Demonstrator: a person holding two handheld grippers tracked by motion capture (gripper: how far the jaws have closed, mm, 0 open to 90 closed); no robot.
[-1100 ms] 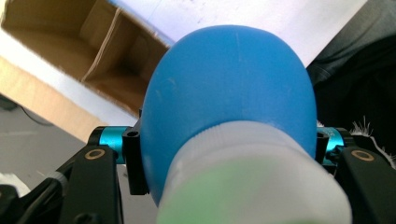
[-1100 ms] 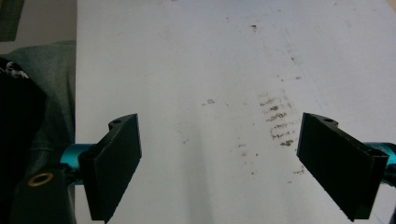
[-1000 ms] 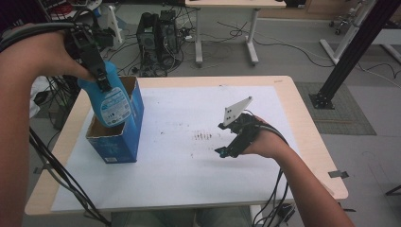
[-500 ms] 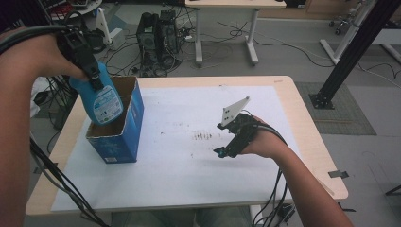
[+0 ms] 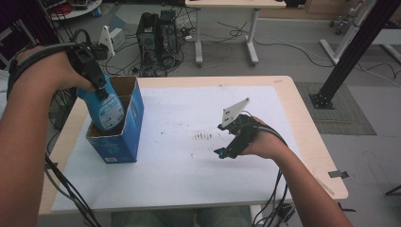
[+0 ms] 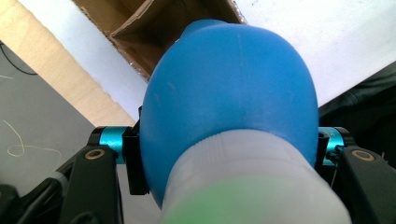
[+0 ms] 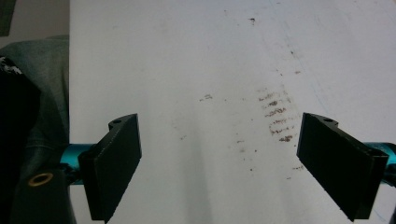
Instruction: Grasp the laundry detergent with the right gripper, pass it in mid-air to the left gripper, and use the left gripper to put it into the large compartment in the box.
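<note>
Evidently the left gripper (image 5: pixel 97 85) is clamped on the smooth, rounded blue plastic bottle (image 5: pixel 105 108), half down in the open blue cardboard box (image 5: pixel 124 137); it looks slippery, so grip the shoulder, while the right gripper (image 5: pixel 226 152) gapes empty.

Both forearms are bare, with no sleeve showing. The left tongs (image 5: pixel 97 78) have a black body, teal bars behind the jaws, brass-ringed screw holes and a white three-cornered plate on top. The right tongs (image 5: pixel 226 152) carry flat black rectangular pads (image 7: pixel 116 163), the same teal bar and a pale triangular plate. Black cables trail from both.
</note>
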